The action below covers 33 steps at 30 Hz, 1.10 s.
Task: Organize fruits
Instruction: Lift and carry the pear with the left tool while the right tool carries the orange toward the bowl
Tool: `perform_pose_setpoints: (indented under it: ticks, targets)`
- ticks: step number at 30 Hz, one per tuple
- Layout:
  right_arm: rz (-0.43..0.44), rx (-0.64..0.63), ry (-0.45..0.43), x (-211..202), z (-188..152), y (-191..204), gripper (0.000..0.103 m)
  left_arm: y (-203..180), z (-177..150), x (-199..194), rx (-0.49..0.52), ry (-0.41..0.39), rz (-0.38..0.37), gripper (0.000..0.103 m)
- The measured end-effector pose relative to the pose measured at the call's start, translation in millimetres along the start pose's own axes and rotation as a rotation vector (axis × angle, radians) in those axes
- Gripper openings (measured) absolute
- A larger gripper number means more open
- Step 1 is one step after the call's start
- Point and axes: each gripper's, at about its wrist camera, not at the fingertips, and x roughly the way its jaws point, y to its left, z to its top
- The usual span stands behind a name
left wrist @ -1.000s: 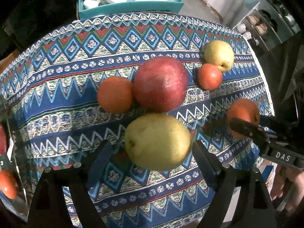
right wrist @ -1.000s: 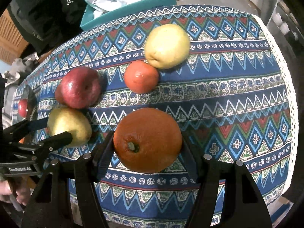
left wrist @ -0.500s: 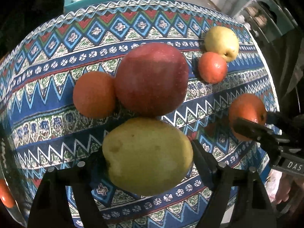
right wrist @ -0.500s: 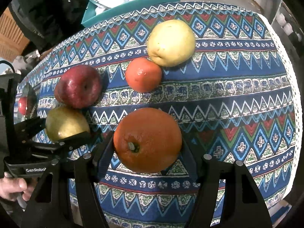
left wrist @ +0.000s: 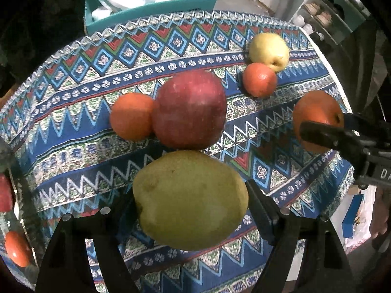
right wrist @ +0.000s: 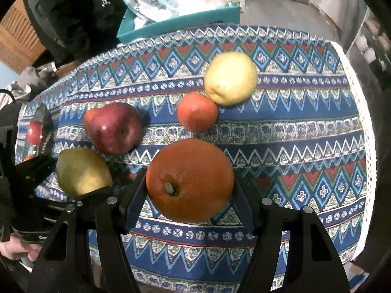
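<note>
Fruits: six pieces sit on or over the patterned tablecloth [right wrist: 293,127], two of them held in grippers.
Surface: a table draped in woven-look cloth, with bands of blue, red, green and white zigzags and diamonds and a pale lacy edge along the right side.
Room: a teal box [right wrist: 185,22] stuffed with crinkled plastic bags stands past the far edge; dark clothing [right wrist: 73,12] hangs at the far left, and shelving shows dimly at the far right.
Green pear [left wrist: 190,200]: large, matte and speckled, between the fingers of the left gripper [left wrist: 190,210]; the jaws have just been closing and both pads now press its sides.
Large orange [right wrist: 190,179]: dimpled skin, stem end facing the camera, pinched by the right gripper [right wrist: 190,195], both pads against it.
Red apple [left wrist: 190,109]: glossy and streaked, just beyond the pear.
Small orange [left wrist: 132,117]: touching the apple's left side.
Yellow pear [right wrist: 231,78]: smooth and pale, near the far right edge of the cloth.
Tangerine [right wrist: 197,112]: reddish, touching the yellow pear on its near left.
In the way: the apple and small orange crowd the space directly beyond the green pear; each gripper's black fingers sit at the side of the other's view.
Hand: part of a hand [right wrist: 14,249] shows at the lower left of the right wrist view.
</note>
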Motion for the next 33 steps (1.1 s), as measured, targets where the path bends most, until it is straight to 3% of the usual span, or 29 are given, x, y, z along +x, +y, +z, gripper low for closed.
perform_pose_setpoints:
  ticks: [14, 33]
  targets:
    - [-0.002, -0.097, -0.109, -52, 4, 38, 0.066, 11, -20, -74, 0.018, -0.128, 0.014, 0.082]
    - [0.082, -0.197, -0.232, -108, 15, 110, 0.066, 31, -43, -165, 0.012, -0.307, 0.053, 0.082]
